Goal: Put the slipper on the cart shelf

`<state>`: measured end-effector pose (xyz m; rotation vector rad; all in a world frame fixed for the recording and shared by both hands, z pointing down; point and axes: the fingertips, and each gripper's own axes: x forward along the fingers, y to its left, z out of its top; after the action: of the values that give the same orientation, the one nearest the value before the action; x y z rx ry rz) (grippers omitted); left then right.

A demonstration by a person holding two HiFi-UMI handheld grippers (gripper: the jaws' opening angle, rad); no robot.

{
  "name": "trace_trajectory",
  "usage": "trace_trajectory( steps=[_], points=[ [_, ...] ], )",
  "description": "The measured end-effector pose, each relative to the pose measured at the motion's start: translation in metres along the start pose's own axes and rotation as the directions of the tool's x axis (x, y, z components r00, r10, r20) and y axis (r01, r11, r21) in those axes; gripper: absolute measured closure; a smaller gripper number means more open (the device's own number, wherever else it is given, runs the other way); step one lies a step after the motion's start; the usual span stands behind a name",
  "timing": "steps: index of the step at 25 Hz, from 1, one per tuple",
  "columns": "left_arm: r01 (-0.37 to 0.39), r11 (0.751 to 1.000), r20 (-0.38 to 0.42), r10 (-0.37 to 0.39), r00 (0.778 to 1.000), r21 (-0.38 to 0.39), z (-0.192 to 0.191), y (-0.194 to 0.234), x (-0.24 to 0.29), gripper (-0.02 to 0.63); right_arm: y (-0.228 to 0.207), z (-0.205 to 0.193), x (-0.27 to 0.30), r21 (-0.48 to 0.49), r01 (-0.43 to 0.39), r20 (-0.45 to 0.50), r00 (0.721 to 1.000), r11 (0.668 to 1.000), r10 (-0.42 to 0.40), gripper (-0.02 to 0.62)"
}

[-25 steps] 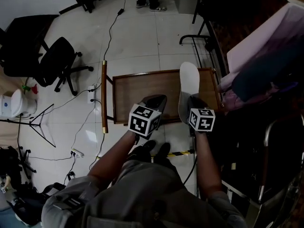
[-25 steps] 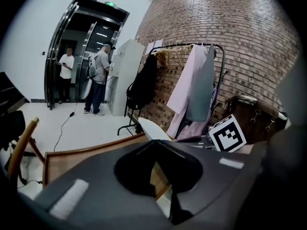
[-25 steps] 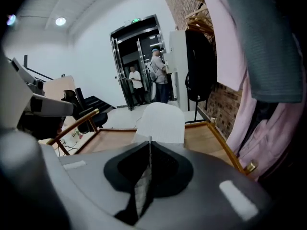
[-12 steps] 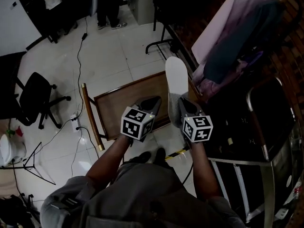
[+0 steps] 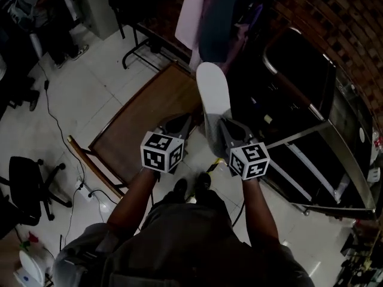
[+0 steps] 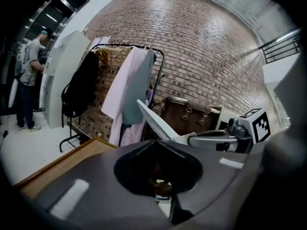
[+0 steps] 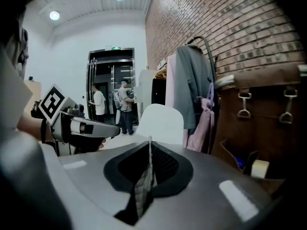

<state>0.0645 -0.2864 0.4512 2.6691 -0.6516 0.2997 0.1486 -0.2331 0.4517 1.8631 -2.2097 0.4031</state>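
The brick wall [image 7: 230, 28] is the biggest thing in front of me, running along my right. Below it lies the pale tiled floor [image 5: 90, 94], with black cables trailing across it. A clothes rack [image 6: 129, 49] stands against the bricks, hung with a pink garment, a grey-blue one and a black one. Beside it is a dark brown cabinet [image 6: 189, 121] with metal clasps.

The wooden cart [image 5: 140, 121] sits below my hands and a little to the left. From the head view its top is a brown tray with a raised rim, turned at an angle to me, and I see nothing lying on it. A black metal frame [image 5: 311, 124] stands just to the cart's right. A black office chair [image 5: 27, 187] is well apart, on my far left.

The white slipper [image 5: 213, 97] is up in the air rather than on the cart. It points away from me, with its far end over the cart's far right corner (seen from above, at least). My right gripper [image 7: 149, 143] has its fingers clamped on the near end. In the right gripper view a thin, textured edge of the slipper stands pinched in the seam between them, and the rounded white end rises beyond.

My left gripper [image 6: 156, 143] hovers just beside the right one, over the cart's near edge. Its fingers are pressed together with nothing between them.
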Motion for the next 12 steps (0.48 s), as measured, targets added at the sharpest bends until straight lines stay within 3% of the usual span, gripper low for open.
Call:
trace_trajectory(
  steps=[7,12],
  points=[
    [0.177,0.984,-0.064,-0.174,0.983,0.037,-0.024,-0.085,0.033,0.598,-0.03,-0.04,-0.086,0.056,0.146,-0.03,0.989,0.988,-0.145,0.584],
    [0.25,0.965,-0.103,-0.242,0.965,0.075,-0.045,-0.155,0.048,0.598,-0.054,-0.068,-0.162,0.096,0.237,-0.015,0.971,0.967,-0.237,0.584]
  ],
)
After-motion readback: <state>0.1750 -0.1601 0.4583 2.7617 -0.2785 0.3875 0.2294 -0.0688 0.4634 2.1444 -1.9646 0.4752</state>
